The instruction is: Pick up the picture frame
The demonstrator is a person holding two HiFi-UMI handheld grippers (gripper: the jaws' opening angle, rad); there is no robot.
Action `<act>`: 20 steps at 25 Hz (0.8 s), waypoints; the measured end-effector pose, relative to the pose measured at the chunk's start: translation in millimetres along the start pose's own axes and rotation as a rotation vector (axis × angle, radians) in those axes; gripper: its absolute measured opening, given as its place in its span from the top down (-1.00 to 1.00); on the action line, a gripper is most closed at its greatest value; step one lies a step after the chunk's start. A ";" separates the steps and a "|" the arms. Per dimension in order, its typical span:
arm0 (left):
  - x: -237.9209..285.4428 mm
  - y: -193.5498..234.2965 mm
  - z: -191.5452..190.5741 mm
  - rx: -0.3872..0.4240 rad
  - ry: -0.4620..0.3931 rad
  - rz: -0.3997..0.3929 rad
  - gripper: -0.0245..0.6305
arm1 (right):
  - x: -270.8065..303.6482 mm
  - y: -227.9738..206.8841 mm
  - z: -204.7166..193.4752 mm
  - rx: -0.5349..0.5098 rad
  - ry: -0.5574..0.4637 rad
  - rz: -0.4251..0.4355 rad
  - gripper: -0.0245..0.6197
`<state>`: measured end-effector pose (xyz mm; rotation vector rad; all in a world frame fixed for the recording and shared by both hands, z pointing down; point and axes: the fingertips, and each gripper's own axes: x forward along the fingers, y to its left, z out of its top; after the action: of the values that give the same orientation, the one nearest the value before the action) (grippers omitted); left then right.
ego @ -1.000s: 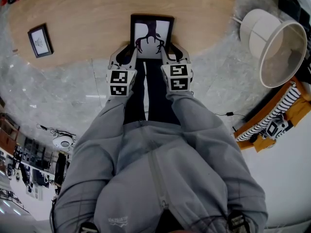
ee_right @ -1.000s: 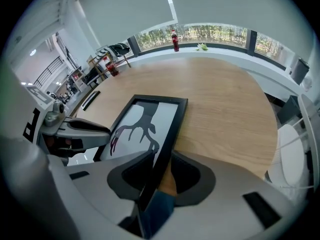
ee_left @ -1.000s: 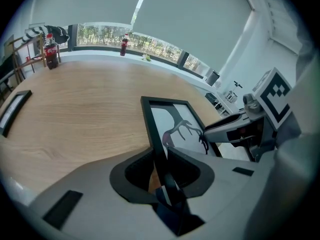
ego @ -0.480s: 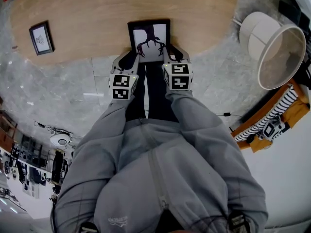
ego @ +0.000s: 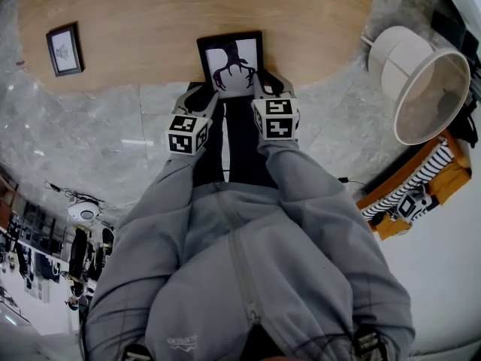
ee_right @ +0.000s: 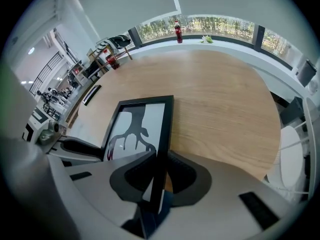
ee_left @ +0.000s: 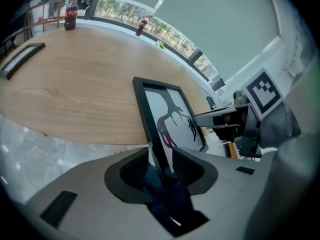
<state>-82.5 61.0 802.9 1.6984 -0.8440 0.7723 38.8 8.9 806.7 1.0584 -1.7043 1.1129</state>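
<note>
- Fingers (ee_left: 125, 176) of the left gripper (ego: 201, 96) straddle the left long rail of the picture frame (ego: 231, 62) near its near corner. They have just been spreading, and a gap shows beside the outer pad, so this hold is released.
- Fingers (ee_right: 187, 181) of the right gripper (ego: 267, 85) have just been drawing in and are clenched on the right long rail, opposite the left pair.
- Edges: the picture frame sits at the curved near edge of the desk (ego: 150, 21). Its near short end juts past that edge over the floor (ego: 90, 134), where both grippers meet it.
- Room: bare wood lies open beyond the frame and to both sides. A small frame (ego: 64, 50) lies well apart to the left, and a lampshade (ego: 428, 89) stands off the desk to the right.
- Direction: the long axis runs straight away from the person, picture side up. The print's stem is at the far end and its prongs point toward the grippers.
- Materials: a thin, flat black rectangular rim around a white sheet with a dark antler-like figure; a pale wood-grain desk; a glossy grey marbled floor.
</note>
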 end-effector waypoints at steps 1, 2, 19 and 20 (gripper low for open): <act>0.6 -1.2 -3.0 -0.021 0.003 -0.018 0.43 | 0.2 1.6 0.1 -0.011 0.004 0.004 0.67; 1.6 -2.0 -5.4 -0.044 0.006 -0.036 0.41 | 0.5 3.2 0.3 -0.023 0.008 0.007 0.67; 21.5 4.3 -0.9 -0.288 -0.013 -0.292 0.17 | 7.9 35.8 -4.0 -0.146 0.046 0.116 0.68; 22.1 6.5 -1.3 -0.305 -0.014 -0.292 0.17 | 8.9 39.5 -4.9 -0.146 0.046 0.127 0.68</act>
<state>-76.0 57.2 824.8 1.5096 -0.6653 0.4105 0.1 21.8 806.3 0.8376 -1.8066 1.0660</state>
